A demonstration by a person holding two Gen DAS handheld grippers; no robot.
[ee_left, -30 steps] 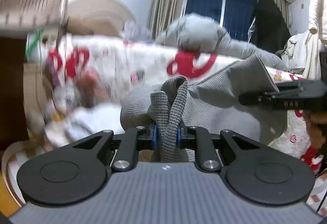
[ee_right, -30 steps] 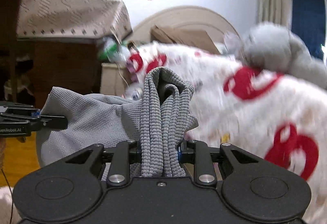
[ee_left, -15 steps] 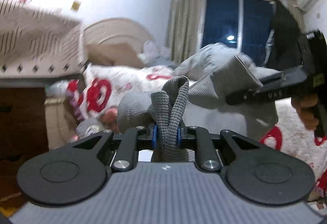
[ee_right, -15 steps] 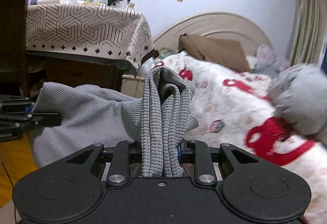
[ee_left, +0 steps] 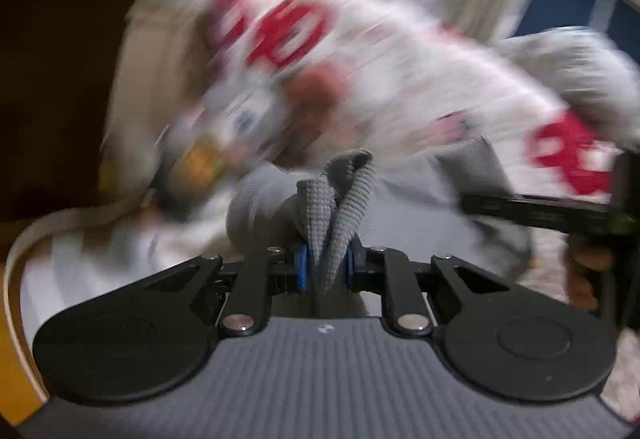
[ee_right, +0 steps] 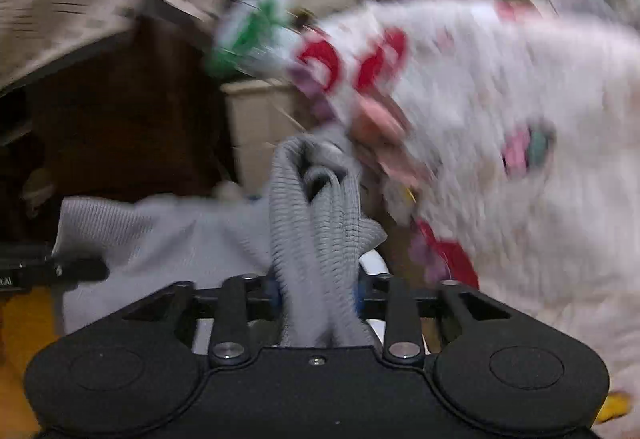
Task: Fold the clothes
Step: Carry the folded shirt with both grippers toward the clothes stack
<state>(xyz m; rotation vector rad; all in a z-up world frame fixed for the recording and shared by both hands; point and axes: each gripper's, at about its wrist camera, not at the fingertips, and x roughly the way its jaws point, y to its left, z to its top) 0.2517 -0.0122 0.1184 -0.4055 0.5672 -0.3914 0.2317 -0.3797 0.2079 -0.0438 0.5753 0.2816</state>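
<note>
My left claw [ee_left: 325,266] pinches a bunched fold of the grey knit garment [ee_left: 340,195] at 12 o'clock. My right claw [ee_right: 316,295] clamps another bunch, cloth stretching toward 9 o'clock; the blurred bedspread [ee_right: 520,127] lies behind.

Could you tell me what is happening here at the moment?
A person is folding a grey knit garment with two hand-held grippers. The left gripper and the right gripper are each shut on a bunched edge of it, with the cloth stretched between them beside a bed. The background is blurred.
</note>
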